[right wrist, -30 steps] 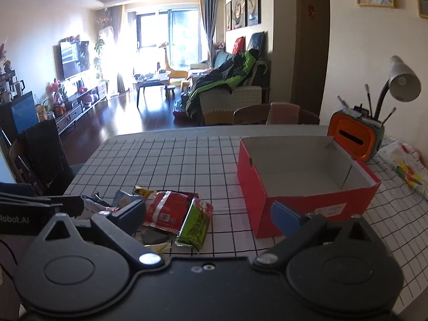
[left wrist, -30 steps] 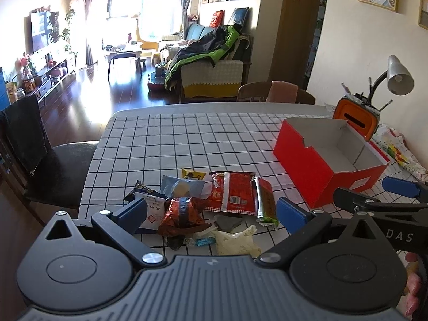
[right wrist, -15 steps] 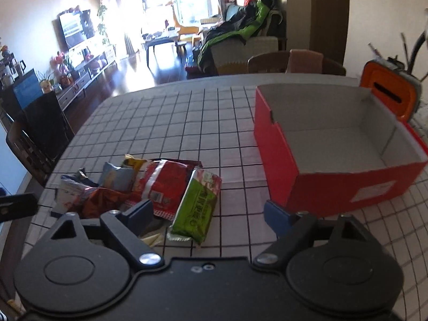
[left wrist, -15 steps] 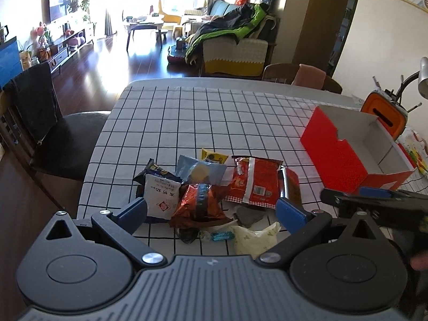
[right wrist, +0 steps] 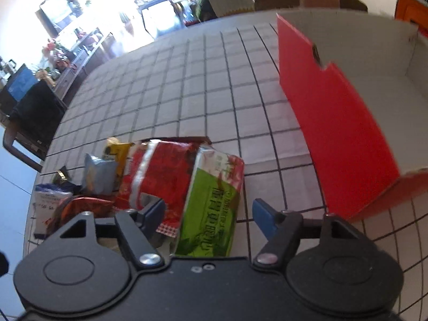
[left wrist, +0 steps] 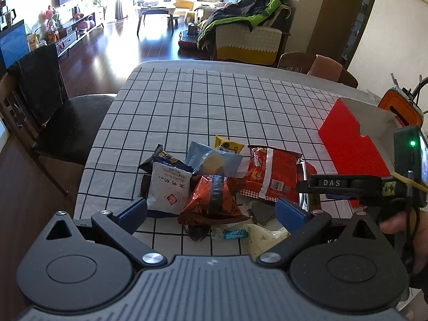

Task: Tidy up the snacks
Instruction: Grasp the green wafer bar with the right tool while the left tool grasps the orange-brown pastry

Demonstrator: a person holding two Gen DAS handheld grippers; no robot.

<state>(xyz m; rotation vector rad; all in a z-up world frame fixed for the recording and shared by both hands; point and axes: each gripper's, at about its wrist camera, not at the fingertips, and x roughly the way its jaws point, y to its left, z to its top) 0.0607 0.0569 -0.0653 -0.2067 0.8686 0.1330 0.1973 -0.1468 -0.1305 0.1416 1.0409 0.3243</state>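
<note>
Snacks (left wrist: 214, 187) lie heaped on my checked bench (left wrist: 203, 107), just ahead of my left tool (left wrist: 211, 210), its jaws apart. My right tool (right wrist: 208, 211) is closing around the green packet (right wrist: 214, 200), pads not yet pressing. Beyond stands the red box (right wrist: 334, 123).

The black left gripper with blue pads (left wrist: 211, 210) is held wide open, angled downward; the black right gripper (right wrist: 208, 211) is tilted down, jaws closing.
</note>
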